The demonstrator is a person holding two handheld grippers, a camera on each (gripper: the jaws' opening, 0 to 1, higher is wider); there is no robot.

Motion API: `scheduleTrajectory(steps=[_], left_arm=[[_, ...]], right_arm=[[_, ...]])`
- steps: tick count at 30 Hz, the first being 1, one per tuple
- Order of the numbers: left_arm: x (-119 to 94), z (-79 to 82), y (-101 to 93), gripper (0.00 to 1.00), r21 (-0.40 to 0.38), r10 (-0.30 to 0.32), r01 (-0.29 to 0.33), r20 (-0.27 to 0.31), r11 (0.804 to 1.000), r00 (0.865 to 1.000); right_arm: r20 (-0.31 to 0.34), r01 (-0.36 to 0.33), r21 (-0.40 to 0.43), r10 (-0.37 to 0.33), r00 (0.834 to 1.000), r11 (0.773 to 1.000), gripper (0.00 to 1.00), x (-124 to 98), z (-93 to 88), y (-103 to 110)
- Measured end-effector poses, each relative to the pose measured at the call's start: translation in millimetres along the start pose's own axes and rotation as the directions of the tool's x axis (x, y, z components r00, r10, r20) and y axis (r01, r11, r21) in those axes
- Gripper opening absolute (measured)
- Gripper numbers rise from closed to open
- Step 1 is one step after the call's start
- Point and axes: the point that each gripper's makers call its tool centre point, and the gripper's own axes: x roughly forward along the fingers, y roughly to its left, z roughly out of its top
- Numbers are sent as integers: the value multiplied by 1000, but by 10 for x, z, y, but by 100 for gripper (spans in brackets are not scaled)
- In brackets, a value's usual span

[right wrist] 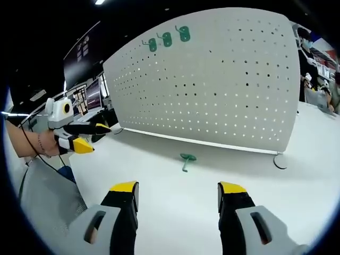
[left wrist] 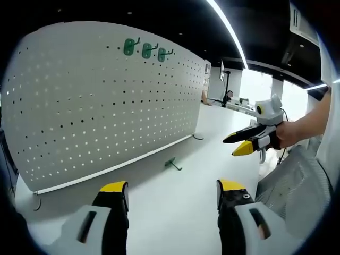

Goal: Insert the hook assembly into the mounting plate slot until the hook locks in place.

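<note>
hook [right wrist: 186,159] loose on table [right wrist: 175,207], stem blurred

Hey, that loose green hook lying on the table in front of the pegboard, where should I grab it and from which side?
Probably by its thin stem. The green hook lies flat on the white table, apart from the pegboard, its wider base plate toward the board and the stem pointing back at the open right gripper. Come down from above, jaws across the stem, leaving the plate free for the holes.
</note>
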Motion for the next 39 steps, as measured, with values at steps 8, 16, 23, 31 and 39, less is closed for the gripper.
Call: scheduleTrajectory(steps=[8,16,23,31,39], left_arm=[[61,27,21,69,25,-21,22,-18,999,1000],[152,-26,50,70,47,-60,65,-88,997,994],[251,8,63,70,79,-95,106,-133,991,987],[370,14,70,70,132,-125,153,-199,979,972],[456,-4,-2,70,180,-169,217,-252,959,953]], right_arm=[[3,-3,5,3,1000,1000,58,-2,-9,9],[-3,1,12,-1,1000,1000,58,-33,-52,-16],[-11,1,18,-1,1000,1000,58,-57,-92,-25],[-8,2,21,-2,1000,1000,58,-60,-80,-27],[-12,-8,20,8,1000,1000,58,-48,-79,-26]])
